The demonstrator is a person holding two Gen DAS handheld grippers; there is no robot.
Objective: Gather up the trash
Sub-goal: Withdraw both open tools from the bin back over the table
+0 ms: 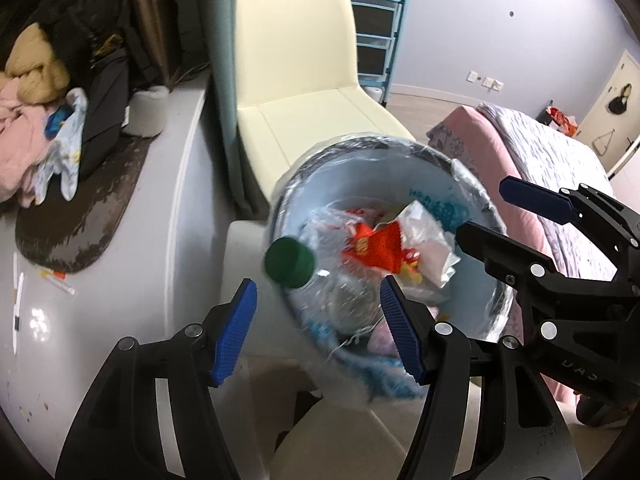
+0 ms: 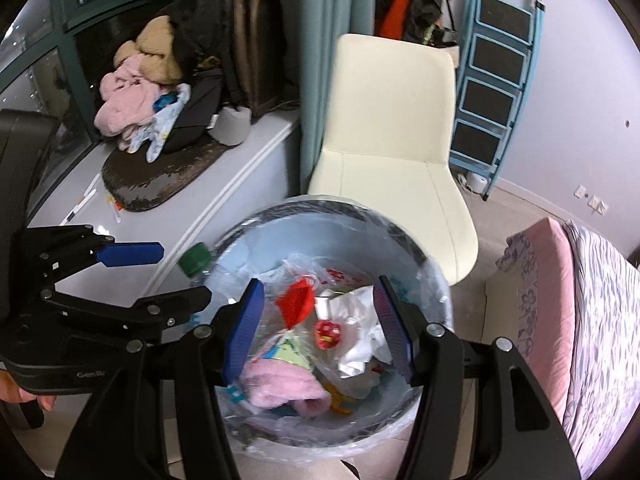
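**Bottle at the bin's rim, both tongs apart**

The trash bin (image 2: 424,264), lined with a clear plastic bag, stands on the floor just in front of the cream chair (image 2: 394,120). Both tongs hang above it. The left tongs (image 1: 318,328) are spread wide with nothing between the blue pads; the right tongs (image 2: 318,328) are likewise spread and grip nothing.

A clear plastic bottle (image 1: 336,292) with a green cap (image 1: 290,260) lies tilted at the bin's near-left rim, cap end poking out over the edge and the body reaching down into the bin. It is blurred in the left wrist view. In the right wrist view the green cap (image 2: 195,258) shows just outside the bin's left rim, between the bin and the left tongs (image 2: 176,276), touching neither finger as far as can be told.

Inside the bin lie a red wrapper (image 2: 298,300), crumpled white paper (image 2: 360,332), a small red and white piece (image 2: 328,334) and a pink fluffy cloth (image 2: 280,386) toward the near side.

Left of the bin runs a pale window ledge (image 1: 120,280) carrying a dark oval mat (image 2: 160,180), a heap of pink and tan clothes (image 2: 132,92) and a few pens (image 2: 86,200). Right of the bin is a bed (image 2: 600,320) with a pink cover. Behind the chair, a blue stepladder (image 2: 496,92) leans on the wall.
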